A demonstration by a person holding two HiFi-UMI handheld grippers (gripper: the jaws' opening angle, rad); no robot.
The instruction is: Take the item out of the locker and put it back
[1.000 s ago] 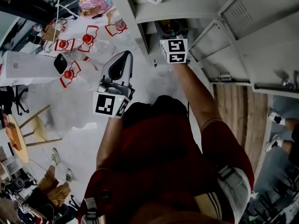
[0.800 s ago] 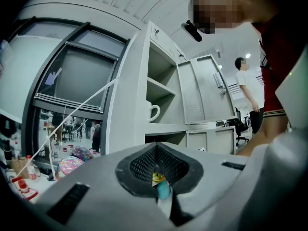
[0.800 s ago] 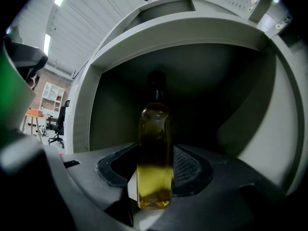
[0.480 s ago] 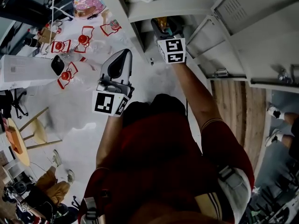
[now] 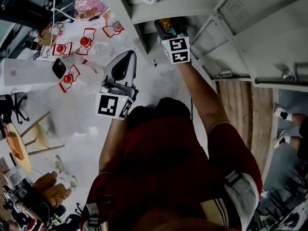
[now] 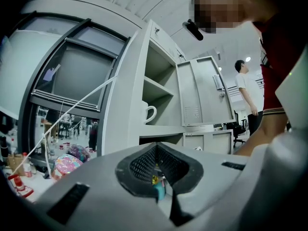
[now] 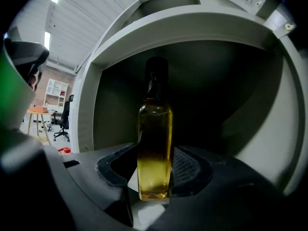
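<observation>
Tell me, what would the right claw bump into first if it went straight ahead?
The right claw grips the bottle, so that goes along. Ahead is the open locker compartment; its dark back wall probably comes first, though the depth is unclear.

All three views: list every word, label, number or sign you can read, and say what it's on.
No readable text in any view.
On the bottle: no label shows.
On the left cube and right cube: black-and-white square patterns, not letters.
On the white box: faint print, too small to read.
On the cup: nothing.
</observation>
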